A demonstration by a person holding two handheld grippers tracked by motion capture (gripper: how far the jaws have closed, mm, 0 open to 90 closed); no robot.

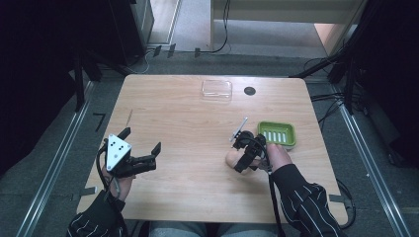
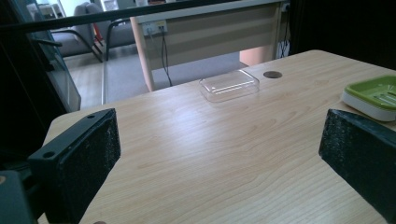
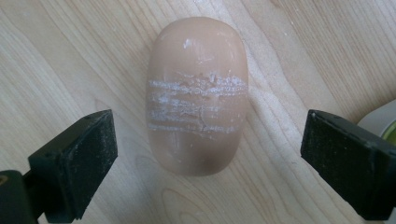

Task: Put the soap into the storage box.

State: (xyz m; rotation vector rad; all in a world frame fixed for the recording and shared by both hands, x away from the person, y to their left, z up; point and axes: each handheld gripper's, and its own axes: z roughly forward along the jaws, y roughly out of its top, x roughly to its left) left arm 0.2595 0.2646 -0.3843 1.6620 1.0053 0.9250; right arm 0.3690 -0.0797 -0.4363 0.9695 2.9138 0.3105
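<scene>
Between the spread jaws of the right claw (image 3: pixel 208 158): soap bar (image 3: pixel 197 93) flat on the bench (image 3: pixel 70 56), not yet gripped | step: lining up the grasp | next: lower, clench across the bar's width | beyond: green soap dish (image 1: pixel 276 134) near | left claw (image 1: pixel 140 148) released, idle.

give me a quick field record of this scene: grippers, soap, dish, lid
left gripper: open, over bare table, holding nothing
right gripper: open, jaws either side of the soap, not touching it
soap: tan oval bar lying on the table, white scuff lines
soap dish: green, empty, beside the right hand
clear lid: far edge of table
</scene>
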